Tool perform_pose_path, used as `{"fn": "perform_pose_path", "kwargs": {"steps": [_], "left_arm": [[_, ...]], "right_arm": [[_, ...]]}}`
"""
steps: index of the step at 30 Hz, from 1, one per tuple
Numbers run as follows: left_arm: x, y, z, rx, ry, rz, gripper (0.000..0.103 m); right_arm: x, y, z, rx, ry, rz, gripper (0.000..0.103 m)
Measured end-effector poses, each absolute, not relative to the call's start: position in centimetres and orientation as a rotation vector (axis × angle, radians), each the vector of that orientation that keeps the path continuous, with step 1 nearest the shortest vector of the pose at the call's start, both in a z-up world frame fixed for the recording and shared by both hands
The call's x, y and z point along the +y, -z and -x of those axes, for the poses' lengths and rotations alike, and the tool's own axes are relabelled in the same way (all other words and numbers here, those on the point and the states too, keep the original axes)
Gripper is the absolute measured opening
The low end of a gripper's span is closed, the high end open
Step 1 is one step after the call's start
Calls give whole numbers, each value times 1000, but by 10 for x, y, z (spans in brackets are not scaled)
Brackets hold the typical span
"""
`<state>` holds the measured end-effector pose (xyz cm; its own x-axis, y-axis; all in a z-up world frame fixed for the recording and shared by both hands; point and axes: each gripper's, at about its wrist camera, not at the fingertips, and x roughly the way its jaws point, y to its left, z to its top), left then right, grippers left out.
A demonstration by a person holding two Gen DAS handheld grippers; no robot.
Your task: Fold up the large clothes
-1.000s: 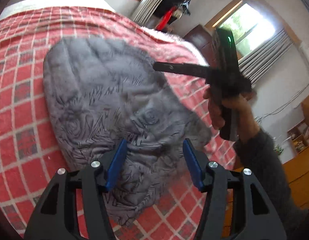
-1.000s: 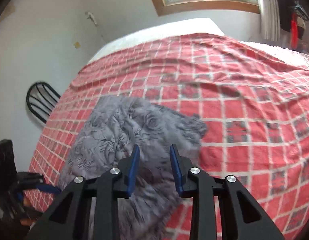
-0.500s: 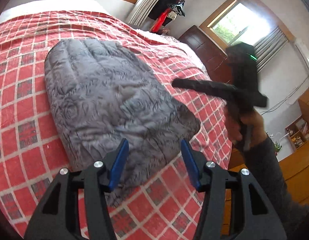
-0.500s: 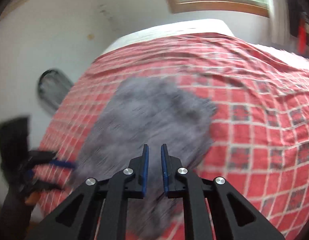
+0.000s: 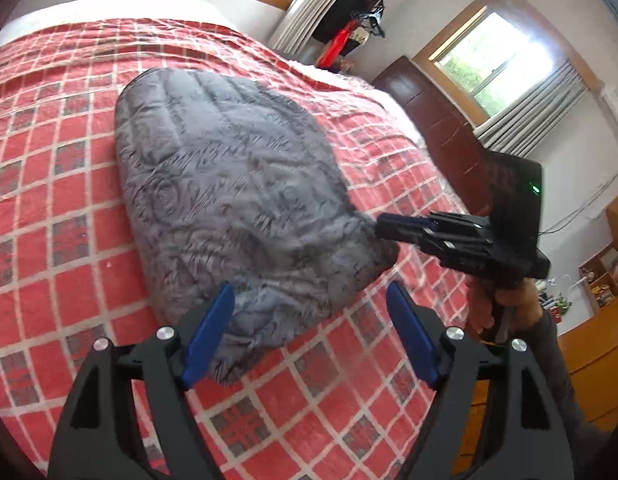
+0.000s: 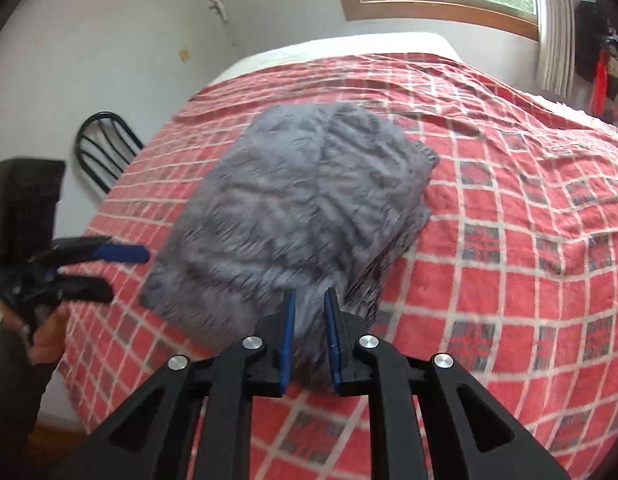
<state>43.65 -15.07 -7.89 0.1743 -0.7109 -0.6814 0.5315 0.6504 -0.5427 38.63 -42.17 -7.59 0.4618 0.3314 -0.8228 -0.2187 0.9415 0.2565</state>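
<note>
Here, a folded grey rose-embossed fleece garment (image 5: pixel 245 208) lies on the red-and-white checked bedspread (image 5: pixel 49 216). My left tool (image 5: pixel 309 300) hangs released at its near edge; my right tool (image 6: pixel 309 300), slightly parted, grips nothing beside its corner.

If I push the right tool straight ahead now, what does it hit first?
Most likely the near edge of the folded grey garment on the red checked bedspread. The right tool points right at it, slightly parted and empty; depth is unclear.
</note>
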Motion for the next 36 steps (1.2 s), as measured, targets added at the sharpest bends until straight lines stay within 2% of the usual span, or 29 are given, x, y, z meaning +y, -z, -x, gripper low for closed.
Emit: {"fn": "perform_pose_path", "kwargs": {"steps": [2,4,5,6,8,10,12,17,22,26,36], "left_arm": [[-158,96,-438,1124,848,164,79],[-161,107,-435,1140,842,160,81],[-155,104,-432,1133,840,168,82],[-151,99,-431,1126,847,193,88],[-135,85,-428,1092,868,248,92],[-116,75,-428,1043,847,248,99],[-99,78,-434,1027,805,266,100],[-76,122,-458,1131,779,422,100],[-95,139,-466,1173,768,374,100],[-117,145,-474,1183,794,313,100],[-152,178,-498,1253,898,390,100]], "right_arm": [[-419,106,-392,1114,-305,-98,17],[-417,119,-391,1137,-299,-100,26],[-420,115,-389,1135,-307,-114,26],[-428,105,-389,1126,-333,-167,28],[-448,85,-389,1092,-360,-258,38],[-474,70,-394,1060,-350,-363,76],[-501,67,-407,1038,-348,-486,89],[-537,96,-455,1055,-444,-805,92],[-520,130,-489,1156,-411,-737,92],[-510,138,-500,1145,-421,-716,92],[-489,171,-532,1146,-493,-762,95]]}}
